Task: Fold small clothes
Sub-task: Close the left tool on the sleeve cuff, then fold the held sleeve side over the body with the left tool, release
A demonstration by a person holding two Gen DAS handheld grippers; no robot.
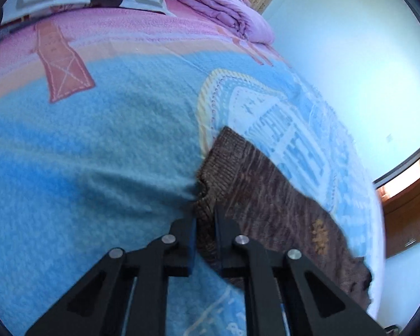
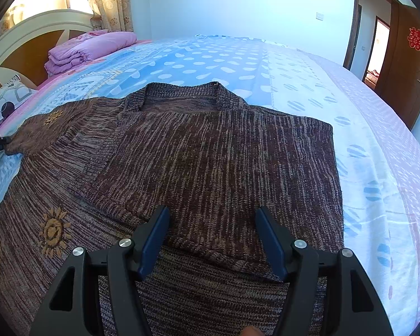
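On the bed's blue middle, well short of the headboard, a brown knit cardigan lies spread face up on the blanket, its collar toward the far side and 1 sleeve already laid across the chest. Out at the garment's left, toward the pillow end of the bed, the left gripper has its jaws pinched nearly together on the ribbed cuff of the other sleeve, with the knit bunched between the pads. The right gripper hovers over the hem near the bed's closest edge, jaws standing wide apart with nothing between them; whether its tips touch the wool I cannot tell. To my eye the step in hand is bringing that left sleeve over the body. It would go best if the cuff is lifted only enough to clear the knit, carried straight across toward the opposite shoulder so the crease runs parallel to the side seam, while the right gripper presses down on the hem to stop the loose weave dragging or stretching
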